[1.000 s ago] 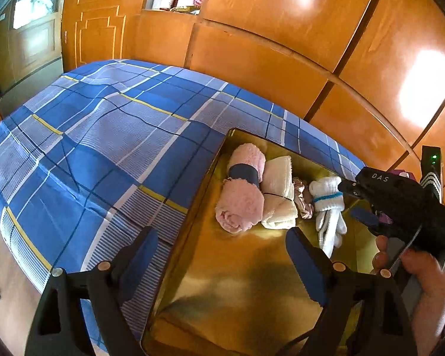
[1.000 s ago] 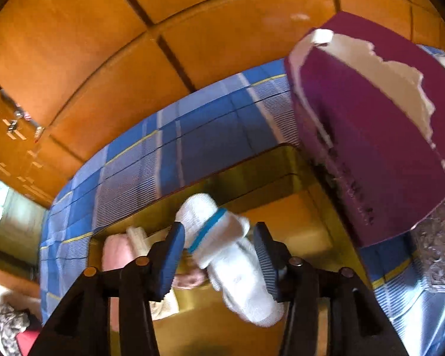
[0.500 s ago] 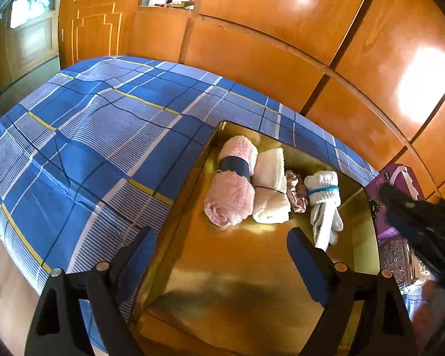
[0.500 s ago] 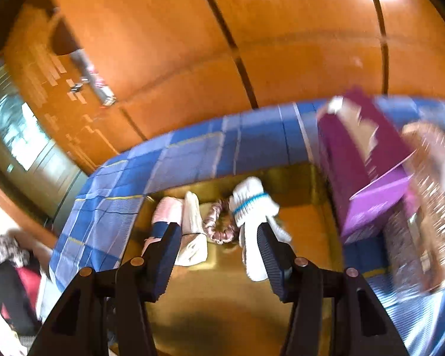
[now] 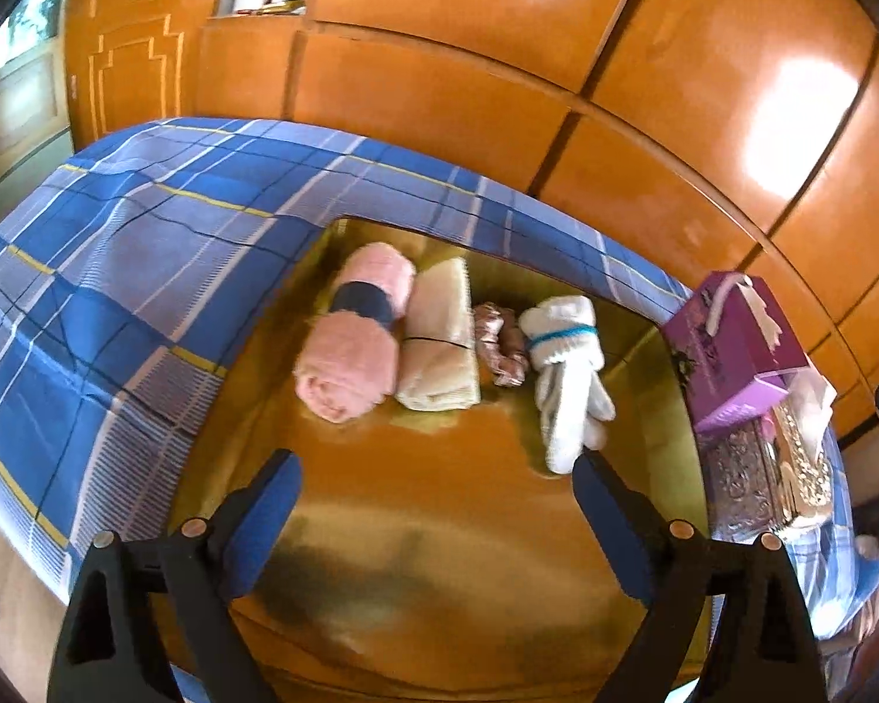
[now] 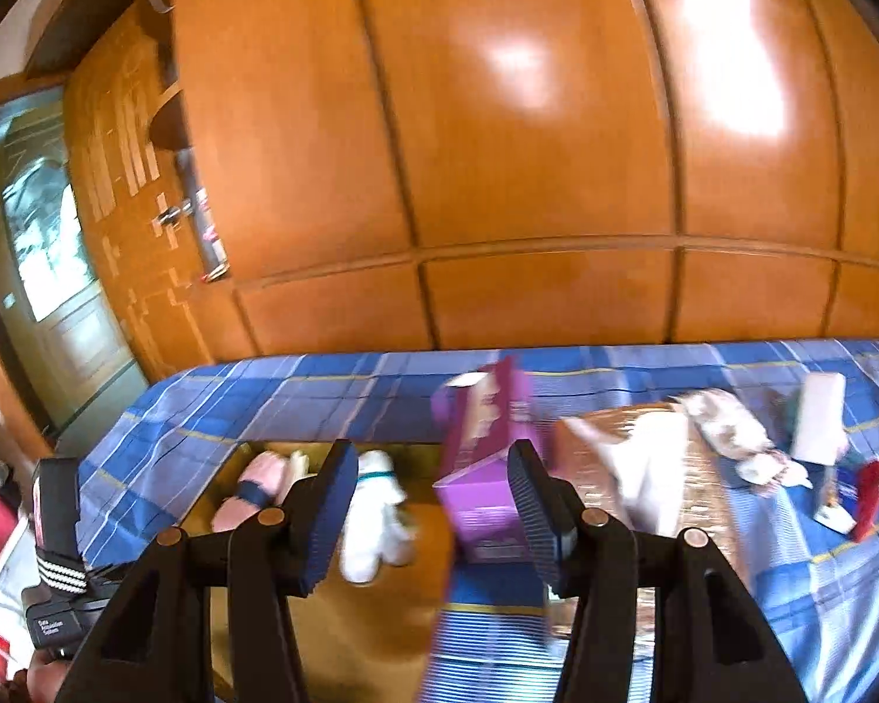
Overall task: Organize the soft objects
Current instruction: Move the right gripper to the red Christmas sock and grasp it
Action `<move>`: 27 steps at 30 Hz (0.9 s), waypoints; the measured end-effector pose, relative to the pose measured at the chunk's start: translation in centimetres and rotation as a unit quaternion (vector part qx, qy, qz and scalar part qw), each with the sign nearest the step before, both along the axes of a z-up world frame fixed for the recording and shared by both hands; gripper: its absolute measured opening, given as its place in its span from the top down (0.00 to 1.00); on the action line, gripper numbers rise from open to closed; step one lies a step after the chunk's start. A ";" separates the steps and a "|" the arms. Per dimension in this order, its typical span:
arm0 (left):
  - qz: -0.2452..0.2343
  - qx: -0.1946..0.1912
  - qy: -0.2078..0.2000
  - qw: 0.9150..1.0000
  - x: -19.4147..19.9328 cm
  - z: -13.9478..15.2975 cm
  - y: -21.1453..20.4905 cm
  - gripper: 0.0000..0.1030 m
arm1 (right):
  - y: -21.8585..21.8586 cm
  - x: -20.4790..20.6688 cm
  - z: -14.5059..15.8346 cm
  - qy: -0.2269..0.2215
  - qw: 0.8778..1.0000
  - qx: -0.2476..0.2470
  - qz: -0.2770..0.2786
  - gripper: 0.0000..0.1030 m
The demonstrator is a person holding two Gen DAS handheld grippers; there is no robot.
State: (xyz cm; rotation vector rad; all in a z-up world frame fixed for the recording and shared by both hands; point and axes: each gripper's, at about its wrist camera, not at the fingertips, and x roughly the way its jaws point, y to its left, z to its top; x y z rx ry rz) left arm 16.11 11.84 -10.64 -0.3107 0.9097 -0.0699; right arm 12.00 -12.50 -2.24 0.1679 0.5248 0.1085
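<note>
Tray, gold and glossy, is laid on a bed covered by a blue plaid sheet; it fills the centre and lower half of the left wrist view. Four soft items are lined up in a row across its upper part. At the left of the row a pink rolled towel bound with a dark band is seen, touching a cream rolled towel just to its right. A small brownish scrunchie is wedged between the cream towel and a pair of white gloves tied with a teal band, at the right of the row.

Left gripper is held above the bare lower part of the tray, its blue-padded fingers spread wide with nothing between them.

Right gripper is likewise parted and empty, in the lower centre of the right wrist view. Behind it the white gloves and pink towel are seen at lower left. A purple tissue box stands just right of the tray, beside a patterned brown box. Further items at the right of that blurred view, possibly a white bottle among them, cannot be identified with certainty.

Orange wooden wardrobe panels occupy the upper part of both views.
</note>
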 end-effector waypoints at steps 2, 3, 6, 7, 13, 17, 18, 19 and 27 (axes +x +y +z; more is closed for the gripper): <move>-0.009 0.003 0.000 1.000 0.1 0.1 -0.7 0.08 | -1.9 -0.4 0.1 -0.001 1.000 0.008 -0.022 0.48; -0.012 0.005 -0.001 1.000 0.1 0.2 -1.1 0.07 | -3.1 -0.7 0.2 -0.001 0.999 0.011 -0.038 0.48; -0.026 0.006 -0.002 1.000 0.1 0.3 -2.2 0.07 | -5.8 -1.3 0.1 0.000 0.997 0.012 -0.071 0.48; -0.032 0.005 -0.001 0.999 0.1 0.3 -2.7 0.07 | -6.7 -1.4 -0.1 0.001 0.997 0.013 -0.081 0.48; -0.071 -0.004 -0.003 0.997 -0.2 0.5 -5.4 0.06 | -13.5 -2.3 -3.2 0.051 0.985 0.040 -0.162 0.48; -0.095 -0.001 -0.004 0.995 -0.5 0.6 -7.3 0.06 | -17.0 -2.9 -6.8 0.104 0.972 0.051 -0.206 0.48; -0.103 0.000 -0.004 0.995 -0.6 0.6 -7.9 0.06 | -17.8 -3.1 -8.0 0.120 0.968 0.051 -0.216 0.48; -0.110 0.000 -0.006 0.994 -0.6 0.7 -8.2 0.06 | -18.9 -3.3 -9.4 0.140 0.962 0.053 -0.228 0.48; -0.171 0.003 -0.026 0.985 -1.6 1.8 -12.3 0.06 | -27.0 -6.5 -14.2 0.187 0.926 0.096 -0.313 0.48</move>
